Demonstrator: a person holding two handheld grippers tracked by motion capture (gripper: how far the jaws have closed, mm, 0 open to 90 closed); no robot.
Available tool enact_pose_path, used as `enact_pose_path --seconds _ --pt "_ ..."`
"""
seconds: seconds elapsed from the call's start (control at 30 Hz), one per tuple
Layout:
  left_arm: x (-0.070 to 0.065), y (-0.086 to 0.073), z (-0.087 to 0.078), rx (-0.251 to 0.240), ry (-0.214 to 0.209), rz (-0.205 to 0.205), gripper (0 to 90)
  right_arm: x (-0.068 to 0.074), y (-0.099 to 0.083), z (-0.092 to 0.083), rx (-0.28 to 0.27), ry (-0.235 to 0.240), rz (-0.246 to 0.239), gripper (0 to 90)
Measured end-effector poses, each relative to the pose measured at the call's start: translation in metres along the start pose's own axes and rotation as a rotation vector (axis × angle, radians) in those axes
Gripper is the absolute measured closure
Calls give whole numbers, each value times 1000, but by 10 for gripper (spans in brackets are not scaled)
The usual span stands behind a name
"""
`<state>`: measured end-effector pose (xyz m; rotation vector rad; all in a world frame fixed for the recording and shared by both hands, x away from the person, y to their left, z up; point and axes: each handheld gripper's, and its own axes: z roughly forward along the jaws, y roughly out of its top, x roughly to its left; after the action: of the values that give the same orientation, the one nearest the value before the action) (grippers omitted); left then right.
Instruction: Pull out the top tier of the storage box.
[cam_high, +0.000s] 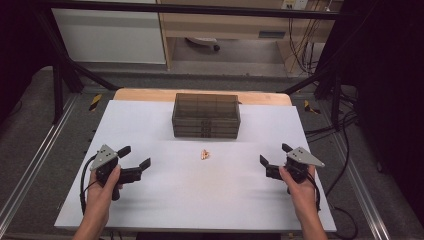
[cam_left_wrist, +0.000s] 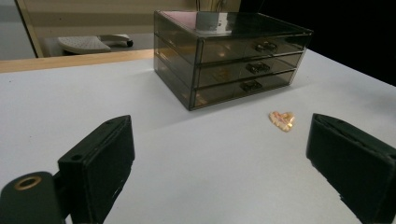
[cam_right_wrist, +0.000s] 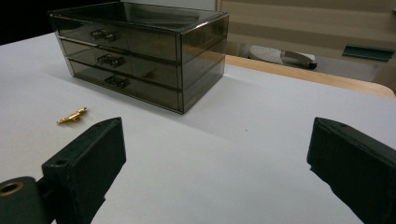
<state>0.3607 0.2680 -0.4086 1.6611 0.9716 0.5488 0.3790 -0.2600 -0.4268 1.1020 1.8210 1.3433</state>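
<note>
The small gold heart-shaped clip (cam_high: 205, 154) lies on the white table (cam_high: 165, 200) near its middle, just in front of the smoky three-drawer box (cam_high: 205, 116) that stands toward the far edge, all three drawers pushed in. The left gripper (cam_high: 136, 156) rests near the left side, jaws wide apart and empty. The right gripper (cam_high: 274, 156) rests near the right side, jaws spread too, holding nothing. Both are well apart from the clip.
</note>
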Motion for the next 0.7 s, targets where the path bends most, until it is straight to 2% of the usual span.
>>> enact_pose_path --seconds 0.37,0.57,0.7 --pt "1 0 0 4 4 -3 78 5 1 1 18 -8 -18 31" --pt "2 0 0 7 9 -8 78 11 1 3 46 -21 -51 22" --pt "3 -1 0 10 12 -8 78 17 3 4 56 -12 -70 22"
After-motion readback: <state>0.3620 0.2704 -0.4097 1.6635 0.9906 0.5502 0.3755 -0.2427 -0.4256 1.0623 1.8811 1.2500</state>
